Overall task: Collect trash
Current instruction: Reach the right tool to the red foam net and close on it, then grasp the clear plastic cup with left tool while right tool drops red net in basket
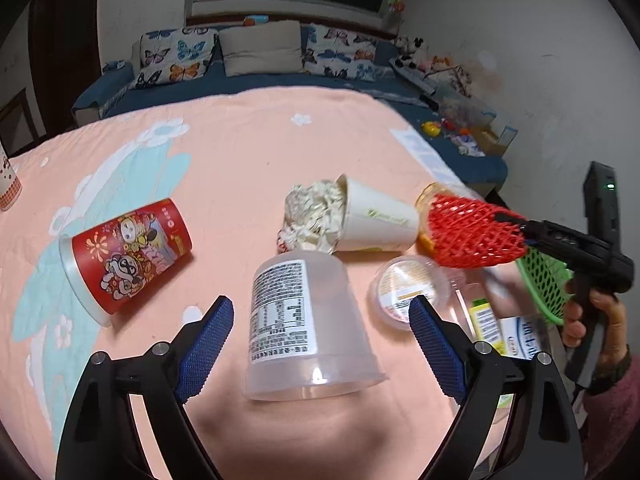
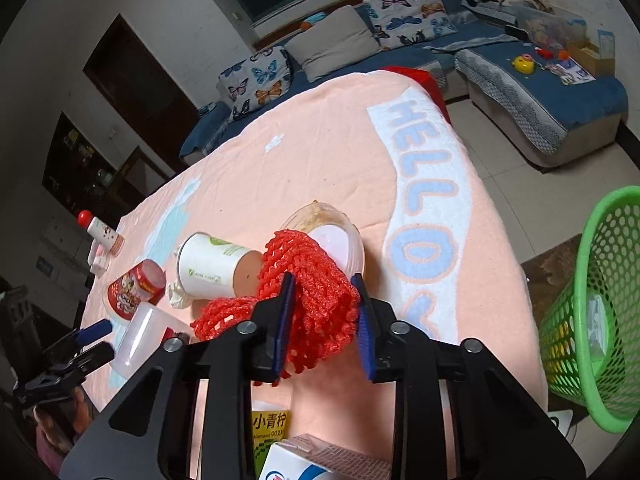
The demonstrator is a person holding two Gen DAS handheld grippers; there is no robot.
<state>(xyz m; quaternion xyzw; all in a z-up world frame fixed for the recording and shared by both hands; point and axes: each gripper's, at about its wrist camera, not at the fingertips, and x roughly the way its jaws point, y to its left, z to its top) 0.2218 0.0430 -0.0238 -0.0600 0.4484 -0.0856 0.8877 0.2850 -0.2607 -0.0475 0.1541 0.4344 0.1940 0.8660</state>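
Note:
My left gripper (image 1: 320,312) is open, its blue pads either side of a clear plastic cup (image 1: 304,320) that lies on the pink cloth. My right gripper (image 2: 324,284) is shut on a red foam net (image 2: 308,292) and holds it above the table; the net also shows in the left wrist view (image 1: 472,232). A red printed cup (image 1: 128,252), a white paper cup (image 1: 380,220) with crumpled tissue (image 1: 316,212) and a clear lid (image 1: 408,288) lie on the table. A green mesh basket (image 2: 592,312) stands off the table's right side.
A clear bowl (image 2: 336,232) sits behind the net. Drink cartons (image 2: 296,452) lie at the table's near edge. A small bottle (image 2: 100,232) stands at the far left. A blue sofa (image 2: 520,64) runs behind the table.

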